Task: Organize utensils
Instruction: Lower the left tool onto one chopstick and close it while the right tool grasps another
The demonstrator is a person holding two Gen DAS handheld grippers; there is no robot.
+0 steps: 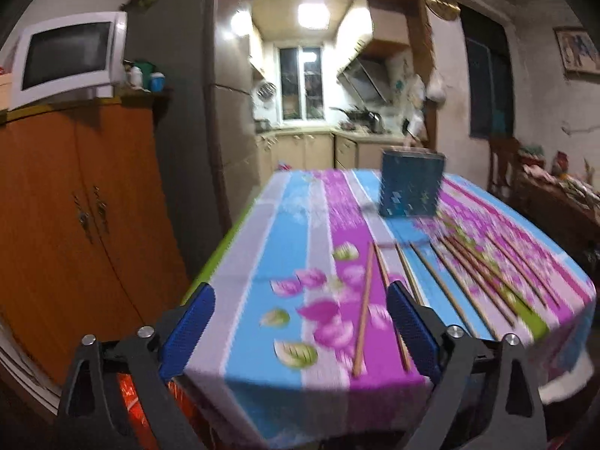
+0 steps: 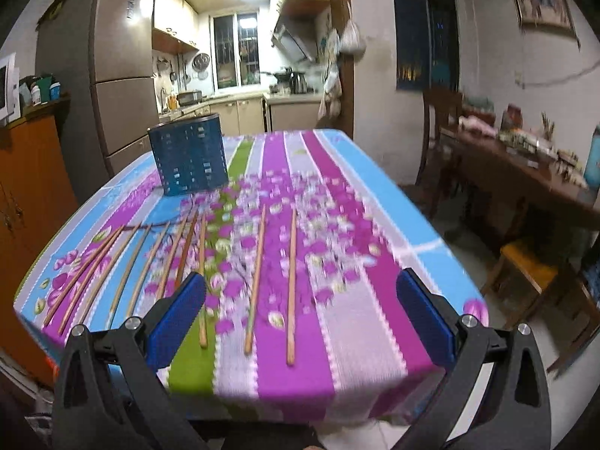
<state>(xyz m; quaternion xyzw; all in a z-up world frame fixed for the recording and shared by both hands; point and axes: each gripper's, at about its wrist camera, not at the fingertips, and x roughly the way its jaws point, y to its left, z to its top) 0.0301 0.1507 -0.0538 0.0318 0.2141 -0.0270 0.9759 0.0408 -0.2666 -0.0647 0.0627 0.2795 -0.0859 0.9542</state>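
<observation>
Several wooden chopsticks lie side by side on the striped flowered tablecloth, their near ends toward the front edge; they also show in the left wrist view. A dark blue perforated holder stands upright at the far side of the table, also in the left wrist view. My left gripper is open and empty above the table's near left edge, with one chopstick between its pads. My right gripper is open and empty above the near edge, over two chopsticks.
An orange wooden cabinet with a white microwave stands left of the table, with a grey fridge behind it. A dark wooden table with clutter and chairs stands to the right. The kitchen lies behind.
</observation>
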